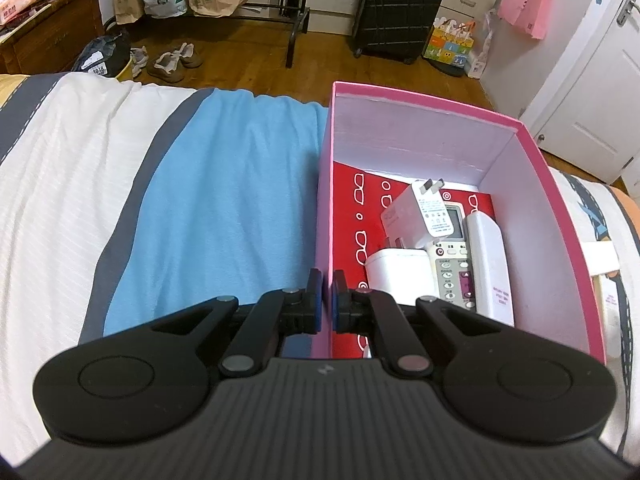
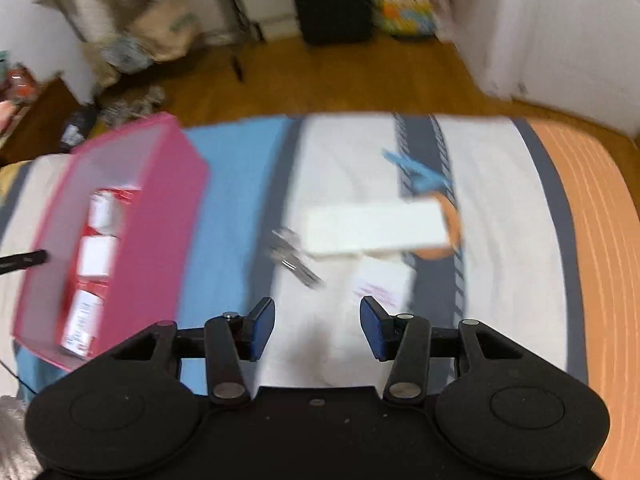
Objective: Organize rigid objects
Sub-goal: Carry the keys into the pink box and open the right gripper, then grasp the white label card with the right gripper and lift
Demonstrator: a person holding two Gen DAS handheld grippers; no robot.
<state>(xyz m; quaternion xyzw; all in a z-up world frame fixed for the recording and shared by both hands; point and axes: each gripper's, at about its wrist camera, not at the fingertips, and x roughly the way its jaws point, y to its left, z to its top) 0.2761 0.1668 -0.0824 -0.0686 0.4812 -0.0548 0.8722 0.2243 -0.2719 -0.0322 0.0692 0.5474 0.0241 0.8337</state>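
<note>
The bed [image 1: 60, 184] fills most of both views, its cover striped white, grey and blue, with an orange band down the right side of the right wrist view. On it stands the pink box [image 1: 556, 216], open-topped, taking the right half of the left wrist view and lying at the left of the right wrist view [image 2: 160, 216]; its far wall sits near the bed's far edge, beyond which the wooden floor [image 1: 248, 52] drops away. Inside the box, toward its lower right, lie a remote control [image 1: 454, 264], a white tube [image 1: 490, 264] touching it on the right, a white charger plug [image 1: 420, 210] resting partly over the remote, and a white block [image 1: 400, 272] below that. The left gripper [image 1: 327, 300] sits at the lower centre of its view with its fingers pinched onto the box's near left wall, one inside and one outside, apparently steadying it. The right gripper [image 2: 317, 328], low in its blurred view, has its fingers apart and nothing between them. Ahead of it, in the middle of the frame, lie a long white box [image 2: 376, 226], a bunch of keys [image 2: 296, 260] just to its lower left, and a blue clip [image 2: 420, 176] above; a white packet [image 2: 380, 284] lies below the box. I judge that the step in hand is the reach for another loose item, the keys being nearest. That calls for lowering the fingers astride the keys, which lie flat on soft cloth. There is open bedding around them, though the long white box crowds their upper right.
</note>
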